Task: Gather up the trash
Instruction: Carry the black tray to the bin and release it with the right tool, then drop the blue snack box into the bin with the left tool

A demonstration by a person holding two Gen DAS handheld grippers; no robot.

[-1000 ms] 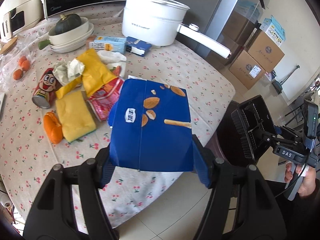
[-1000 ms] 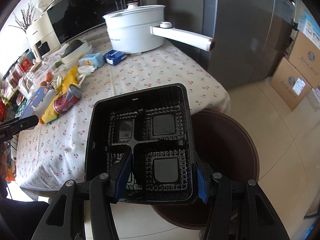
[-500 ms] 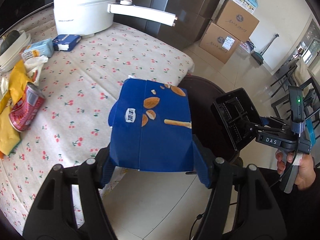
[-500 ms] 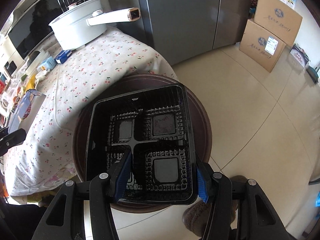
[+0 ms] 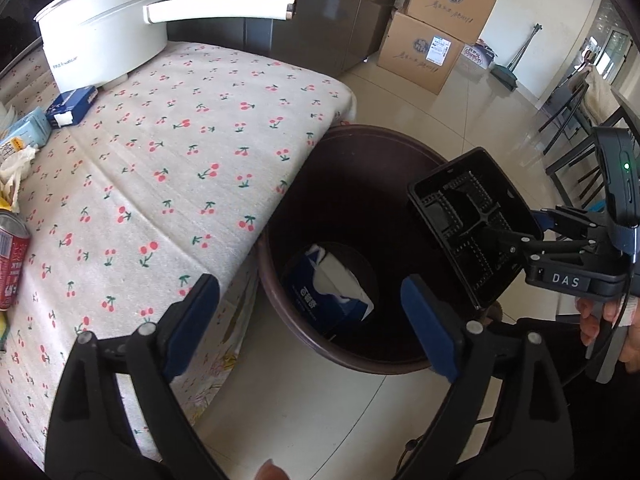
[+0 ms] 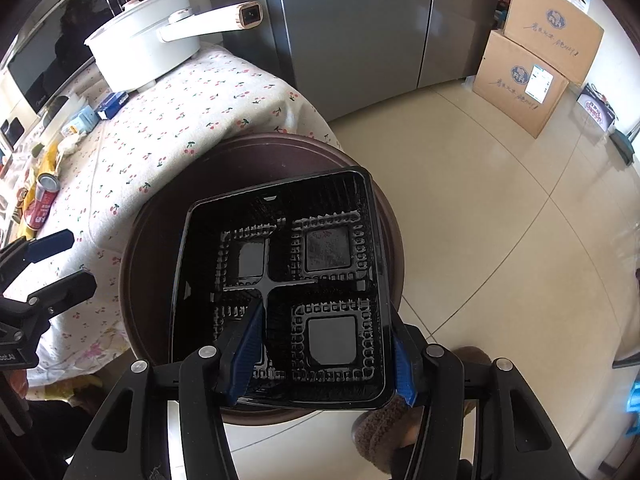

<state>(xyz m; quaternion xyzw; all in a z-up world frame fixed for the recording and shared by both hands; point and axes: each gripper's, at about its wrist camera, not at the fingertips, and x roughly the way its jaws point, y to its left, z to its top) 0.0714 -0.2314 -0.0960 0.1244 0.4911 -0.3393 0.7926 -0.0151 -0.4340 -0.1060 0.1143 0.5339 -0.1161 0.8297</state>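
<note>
Two grippers hang over a dark brown bin [image 5: 280, 240] that stands on the tiled floor just beside the table [image 5: 224, 92]. The left gripper [image 5: 310, 316] has its jaws opening, wide apart, with nothing between the blue pads [image 5: 192, 316]; seen through the gap, a blue box [image 5: 324, 296] lies at the bottom of the bin, torn open with white showing inside. The right gripper [image 6: 320, 356] clamps a black tray [image 6: 280, 292] with four compartments, one pad inside against the centre divider and the other on the outer wall, and holds it tilted above the bin's mouth. A hand [image 5: 612, 328] grips the right tool's handle at the edge of the left view. On the cherry-print cloth sit a white pot [image 5: 100, 32] with a long handle, a small blue carton [image 5: 72, 104], a pale blue pack [image 5: 24, 132], crumpled tissue [image 5: 16, 164] and a red can [image 5: 12, 260]. Cardboard boxes [image 5: 436, 28] are stacked by the far wall.
</note>
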